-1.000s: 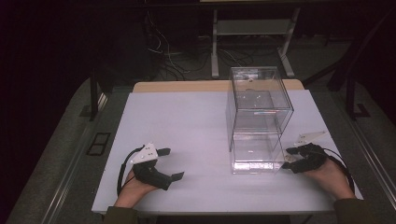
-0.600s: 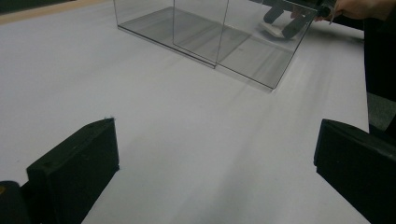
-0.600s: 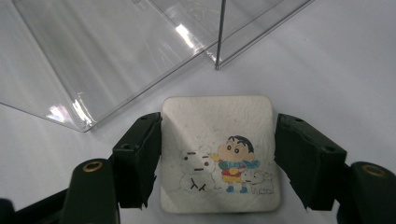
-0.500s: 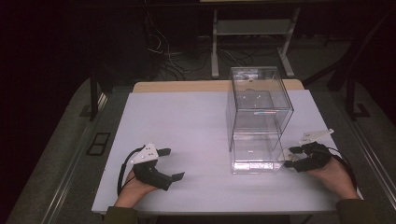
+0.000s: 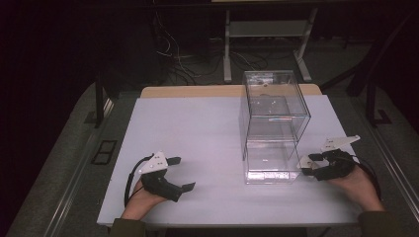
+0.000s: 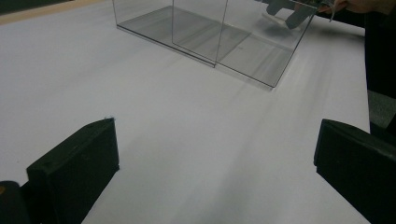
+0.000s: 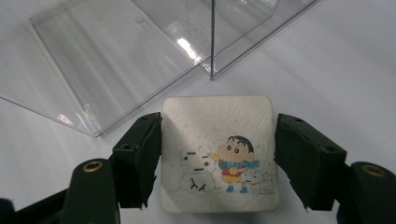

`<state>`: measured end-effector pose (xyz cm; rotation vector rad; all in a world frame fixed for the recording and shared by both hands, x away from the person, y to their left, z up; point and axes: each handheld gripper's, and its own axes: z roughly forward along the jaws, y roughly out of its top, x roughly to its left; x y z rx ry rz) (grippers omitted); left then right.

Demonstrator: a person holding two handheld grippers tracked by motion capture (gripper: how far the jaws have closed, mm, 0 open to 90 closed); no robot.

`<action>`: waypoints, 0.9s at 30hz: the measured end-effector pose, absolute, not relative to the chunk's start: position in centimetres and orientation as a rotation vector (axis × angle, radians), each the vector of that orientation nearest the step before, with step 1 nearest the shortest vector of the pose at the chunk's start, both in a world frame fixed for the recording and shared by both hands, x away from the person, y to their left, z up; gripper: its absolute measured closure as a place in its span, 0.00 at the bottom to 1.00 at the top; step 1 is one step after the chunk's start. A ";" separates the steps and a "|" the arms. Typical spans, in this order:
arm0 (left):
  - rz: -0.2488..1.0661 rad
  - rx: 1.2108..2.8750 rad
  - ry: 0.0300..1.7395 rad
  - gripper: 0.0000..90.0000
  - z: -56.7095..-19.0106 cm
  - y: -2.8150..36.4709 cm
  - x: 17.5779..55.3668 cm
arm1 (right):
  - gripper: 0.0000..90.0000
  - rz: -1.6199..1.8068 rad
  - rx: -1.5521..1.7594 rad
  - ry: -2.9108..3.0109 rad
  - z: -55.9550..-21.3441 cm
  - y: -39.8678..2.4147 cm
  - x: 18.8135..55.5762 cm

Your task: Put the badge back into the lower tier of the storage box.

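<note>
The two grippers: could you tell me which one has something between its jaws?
The right gripper: a square coaster with a cartoon print sits between its jaws. The left gripper has bare table between its wide-open jaws.

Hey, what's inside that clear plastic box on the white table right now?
Nothing solid shows inside the clear plastic box; its walls and the white table show through. A square cartoon coaster lies outside, between the right gripper's jaws. Glare hides some spots.

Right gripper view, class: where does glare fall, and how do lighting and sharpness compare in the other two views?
Right gripper view: bright glare streaks on the clear box; the cartoon coaster is sharp. Left gripper view: the white table looks smeared with streaky blur, and the near jaws are soft. High view: the table is lit while the room behind is dark.
</note>
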<state>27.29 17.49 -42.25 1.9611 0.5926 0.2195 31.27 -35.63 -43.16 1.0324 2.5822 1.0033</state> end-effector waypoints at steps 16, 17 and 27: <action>0.207 1.989 0.576 0.00 -42.9 17.1 27.5 | 0.37 1.071 1.051 2.561 -41.9 -36.5 30.7; 0.201 1.985 0.575 0.00 -43.0 17.1 27.5 | 0.37 1.078 1.046 2.559 -41.8 -36.5 30.7; 0.186 1.977 0.574 0.00 -43.0 16.9 27.5 | 0.37 1.168 1.039 2.530 -40.7 -37.1 30.3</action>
